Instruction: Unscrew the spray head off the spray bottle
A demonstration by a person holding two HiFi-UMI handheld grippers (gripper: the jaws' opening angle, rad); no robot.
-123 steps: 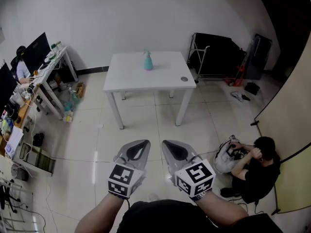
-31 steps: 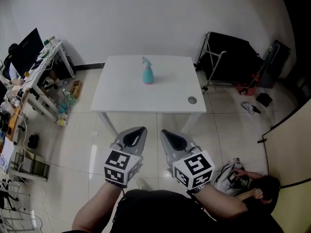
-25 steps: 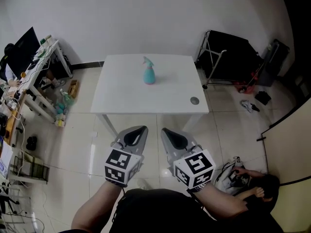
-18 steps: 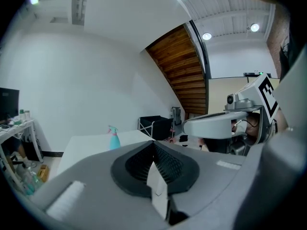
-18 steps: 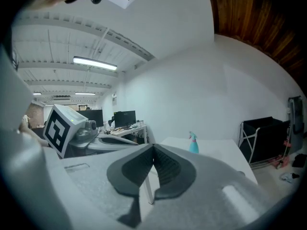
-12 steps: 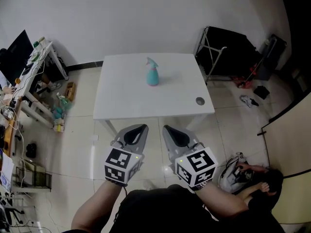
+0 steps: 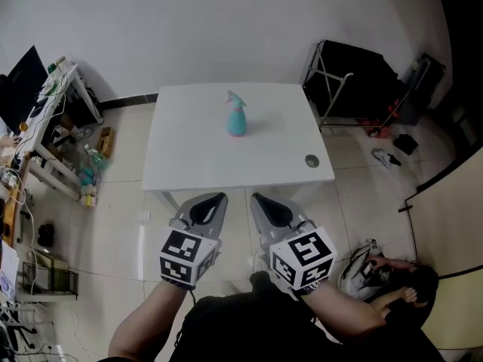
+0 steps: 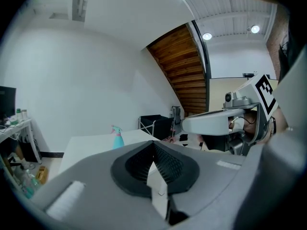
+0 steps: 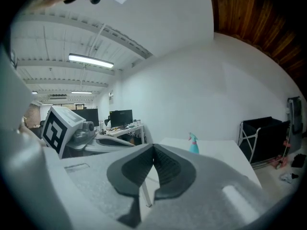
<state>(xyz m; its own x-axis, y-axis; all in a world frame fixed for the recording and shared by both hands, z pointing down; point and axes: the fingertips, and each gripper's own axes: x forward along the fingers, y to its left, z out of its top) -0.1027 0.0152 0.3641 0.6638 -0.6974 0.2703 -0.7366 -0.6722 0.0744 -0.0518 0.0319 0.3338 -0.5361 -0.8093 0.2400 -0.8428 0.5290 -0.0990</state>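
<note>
Both of your tools are fully closed and hold nothing. The left tool (image 7: 211,202) and the right tool (image 7: 264,202) hang side by side above the floor tiles, just short of the near edge of the white bench (image 7: 196,153). The spray bottle (image 7: 237,121) stands upright at the middle of the bench, towards its far edge and well apart from both tools. Its spray head (image 7: 235,97) is on and the nozzle points away to the left.

By my reading, nothing has been gripped yet, so the step in hand is the reach.

- **Open early:** spread both tools before you get over the bench, not once you are at the bottle.
- **Body first:** take the teal body low down with one tool. The bottle looks light and probably tips easily.
- **Grip the collar:** close the other tool on the collar under the trigger rather than on the nozzle, which would likely flex or slip.
- **Keep it planted:** leave the bottle standing on the bench while you turn.
- **Stay clear:** avoid the small round object (image 7: 312,161) near the right front corner.
</note>
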